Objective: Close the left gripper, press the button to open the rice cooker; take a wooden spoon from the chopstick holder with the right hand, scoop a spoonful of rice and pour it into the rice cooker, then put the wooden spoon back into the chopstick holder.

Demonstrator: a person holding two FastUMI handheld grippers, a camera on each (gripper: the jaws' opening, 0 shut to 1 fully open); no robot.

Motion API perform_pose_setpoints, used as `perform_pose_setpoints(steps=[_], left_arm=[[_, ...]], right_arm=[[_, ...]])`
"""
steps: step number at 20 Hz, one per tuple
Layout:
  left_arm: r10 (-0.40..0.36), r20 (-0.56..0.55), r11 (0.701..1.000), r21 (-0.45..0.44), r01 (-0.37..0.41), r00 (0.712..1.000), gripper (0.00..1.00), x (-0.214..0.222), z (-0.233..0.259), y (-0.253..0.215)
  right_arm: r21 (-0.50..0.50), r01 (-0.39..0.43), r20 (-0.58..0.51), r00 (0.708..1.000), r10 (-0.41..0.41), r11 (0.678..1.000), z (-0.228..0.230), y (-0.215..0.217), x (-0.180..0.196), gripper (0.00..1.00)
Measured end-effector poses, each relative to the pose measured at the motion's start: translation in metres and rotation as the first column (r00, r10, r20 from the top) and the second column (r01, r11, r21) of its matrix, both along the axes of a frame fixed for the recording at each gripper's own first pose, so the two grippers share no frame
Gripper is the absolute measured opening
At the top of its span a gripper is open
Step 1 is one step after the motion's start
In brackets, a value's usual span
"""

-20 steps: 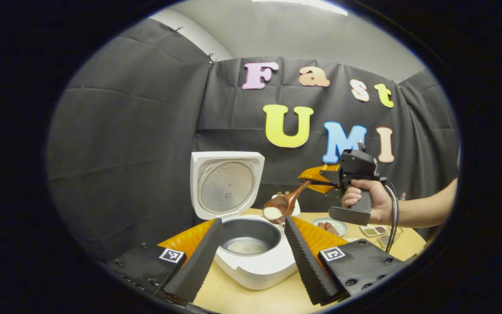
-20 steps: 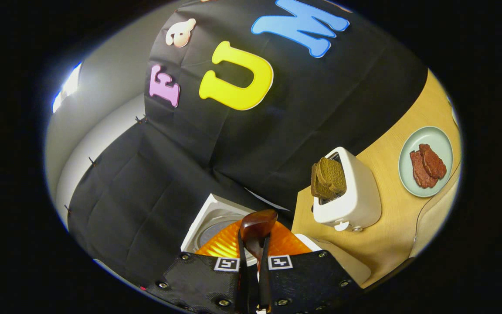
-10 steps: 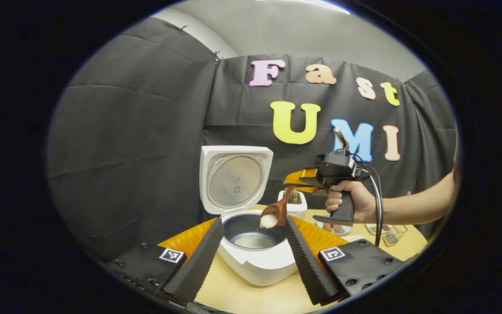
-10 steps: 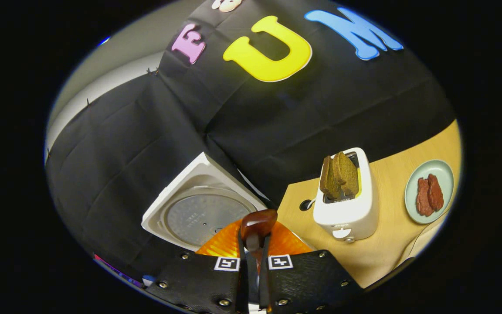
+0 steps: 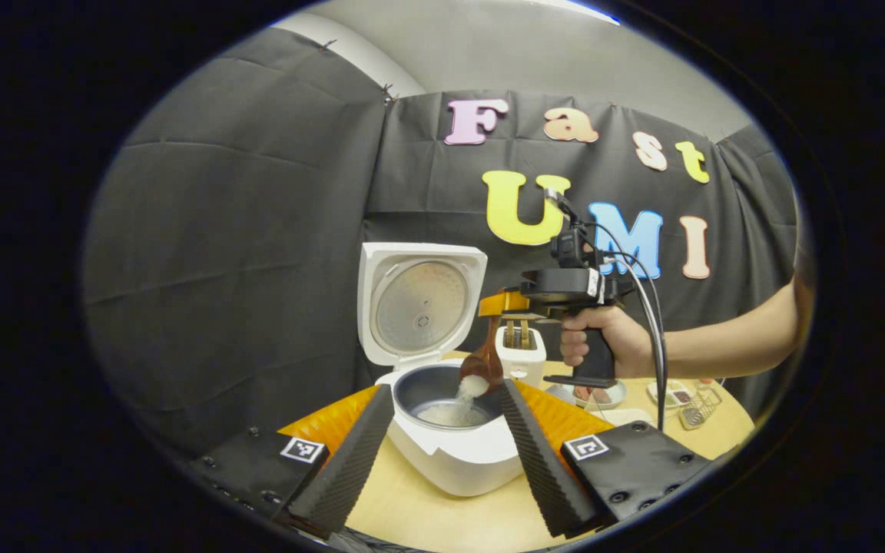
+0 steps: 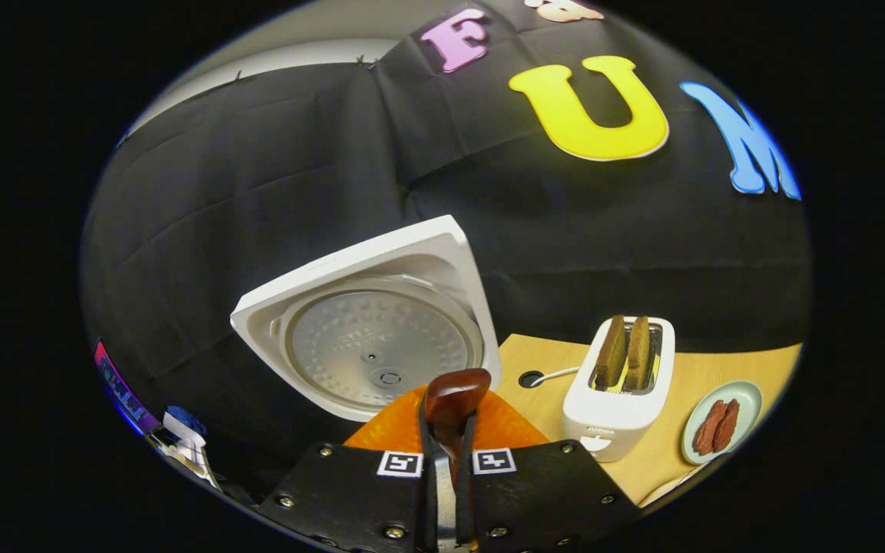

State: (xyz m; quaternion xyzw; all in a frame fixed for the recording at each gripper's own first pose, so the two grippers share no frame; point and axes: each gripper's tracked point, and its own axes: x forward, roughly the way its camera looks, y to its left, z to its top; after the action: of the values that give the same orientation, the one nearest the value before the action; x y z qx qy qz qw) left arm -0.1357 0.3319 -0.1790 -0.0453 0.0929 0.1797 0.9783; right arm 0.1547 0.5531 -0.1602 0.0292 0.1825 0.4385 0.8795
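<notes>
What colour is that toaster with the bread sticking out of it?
The toaster is white, holding two dark brown bread slices. It shows best in the right gripper view.

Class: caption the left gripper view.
Right claw tips wooden spoon, pouring rice into open rice cooker.

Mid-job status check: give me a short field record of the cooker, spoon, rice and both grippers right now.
rice cooker: on the table, lid upright and open
wooden spoon: tipped over the inner pot, handle clamped in the right gripper
rice: spilling from the spoon into the pot, a layer already at the bottom
left gripper: open, fingers either side of the cooker, holding nothing
toaster: beside the cooker, two slices in it
</notes>
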Motion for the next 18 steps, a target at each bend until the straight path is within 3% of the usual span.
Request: perform_pose_setpoints(steps=[6, 13, 16, 18], left_arm=[[0.015, 0.004, 1.000, 0.000, -0.015, 1.000, 0.98, -0.005, 0.001, 0.004], [0.031, 0.009, 1.000, 0.000, -0.031, 0.999, 0.98, -0.014, 0.001, 0.011], [0.028, 0.018, 1.000, -0.010, -0.027, 0.999, 0.99, -0.015, 0.003, 0.013], [0.019, 0.033, 1.000, -0.012, -0.019, 0.999, 0.99, -0.013, 0.010, 0.012]], right_arm=[[-0.081, -0.076, 0.220, 0.971, 0.092, 0.994, 0.033, 0.020, -0.031, 0.10], [-0.165, -0.199, 0.466, 0.847, 0.254, 0.966, 0.074, 0.035, -0.083, 0.09], [-0.146, -0.196, 0.485, 0.840, 0.242, 0.970, 0.087, 0.028, -0.090, 0.09], [-0.088, -0.177, 0.462, 0.864, 0.197, 0.980, 0.099, 0.020, -0.087, 0.10]])
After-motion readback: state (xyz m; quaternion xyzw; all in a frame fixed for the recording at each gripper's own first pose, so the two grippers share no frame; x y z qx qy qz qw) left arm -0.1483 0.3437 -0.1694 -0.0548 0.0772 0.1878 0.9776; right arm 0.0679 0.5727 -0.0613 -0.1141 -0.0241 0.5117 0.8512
